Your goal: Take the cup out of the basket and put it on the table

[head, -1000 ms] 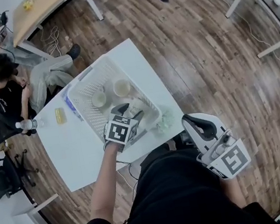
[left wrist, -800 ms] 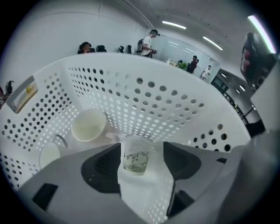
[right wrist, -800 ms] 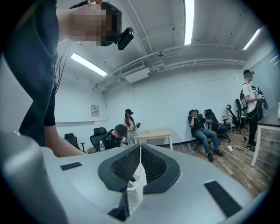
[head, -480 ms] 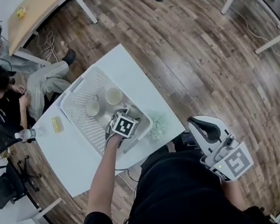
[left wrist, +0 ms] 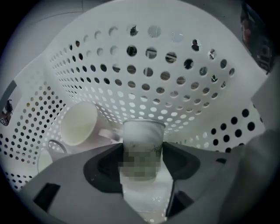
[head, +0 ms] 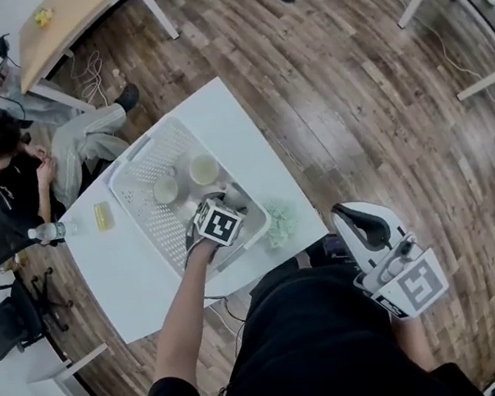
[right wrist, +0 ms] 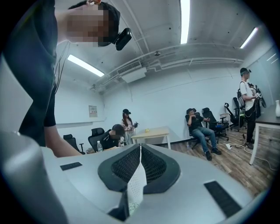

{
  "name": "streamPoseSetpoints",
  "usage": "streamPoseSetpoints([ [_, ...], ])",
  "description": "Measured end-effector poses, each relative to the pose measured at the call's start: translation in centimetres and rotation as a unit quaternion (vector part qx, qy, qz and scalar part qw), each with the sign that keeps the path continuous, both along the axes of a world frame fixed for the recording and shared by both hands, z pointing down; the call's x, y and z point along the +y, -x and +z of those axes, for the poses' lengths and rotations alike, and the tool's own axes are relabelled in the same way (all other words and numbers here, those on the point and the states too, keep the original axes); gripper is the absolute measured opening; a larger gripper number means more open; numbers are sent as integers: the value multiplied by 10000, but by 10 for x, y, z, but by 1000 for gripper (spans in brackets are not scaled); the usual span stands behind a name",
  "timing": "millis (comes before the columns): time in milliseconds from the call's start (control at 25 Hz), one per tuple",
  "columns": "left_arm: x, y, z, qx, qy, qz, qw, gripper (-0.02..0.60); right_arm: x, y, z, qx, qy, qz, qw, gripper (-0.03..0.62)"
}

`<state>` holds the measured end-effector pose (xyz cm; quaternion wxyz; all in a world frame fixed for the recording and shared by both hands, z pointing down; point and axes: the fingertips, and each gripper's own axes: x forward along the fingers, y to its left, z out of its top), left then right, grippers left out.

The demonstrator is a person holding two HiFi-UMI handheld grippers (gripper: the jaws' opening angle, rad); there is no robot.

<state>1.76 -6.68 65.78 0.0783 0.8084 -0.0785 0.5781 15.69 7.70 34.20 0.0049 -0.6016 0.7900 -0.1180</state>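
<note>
A white perforated basket stands on the white table. My left gripper reaches steeply down into its near right corner. In the left gripper view a pale paper cup stands upright between the jaws of the left gripper, against the basket wall. The jaws have just been closing, and both pads now lie against the cup's sides. Two more cups sit further back in the basket. My right gripper hangs shut and empty off the table's right, pointing level into the room.
A white mug lies on its side left of the held cup. A crumpled greenish wrapper lies on the table right of the basket, a yellow item and a bottle to its left. People sit beyond the table's left end.
My left gripper has sunk from above the basket down into it, around the paper cup. The right gripper has stayed in much the same place.
</note>
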Motion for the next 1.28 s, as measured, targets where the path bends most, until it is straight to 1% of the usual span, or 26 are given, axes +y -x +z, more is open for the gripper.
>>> streamPoseSetpoints([
  [240, 6, -7, -35, 340, -281, -26, 9990, 285, -3, 10, 1, -3, -32, -235, 9997, 26],
  [400, 4, -4, -57, 508, -637, 17, 9967, 281, -7, 22, 0, 23, -63, -403, 9992, 26],
  [480, -1, -2, -72, 662, -739, -47, 9951, 279, -11, 30, -3, 33, -91, -493, 9987, 26],
  [600, -6, -3, -99, 984, -879, -187, 9911, 278, -15, 39, -6, 55, -108, -617, 9980, 26],
  [720, -8, -4, -132, 1351, -1139, -295, 9838, 276, -18, 47, -9, 73, -146, -738, 9971, 26],
  [840, -11, 0, -169, 1805, -1434, -461, 9720, 276, -21, 55, -12, 96, -178, -830, 9963, 26],
  [960, -15, 10, -206, 2301, -1667, -755, 9558, 276, -25, 64, -13, 119, -192, -933, 9954, 26],
  [1120, -22, 35, -250, 2991, -1895, -1260, 9267, 276, -33, 81, -13, 147, -193, -1156, 9930, 26],
  [1280, -18, 66, -283, 3528, -2090, -1666, 8967, 276, -41, 105, -11, 183, -177, -1501, 9883, 26],
])
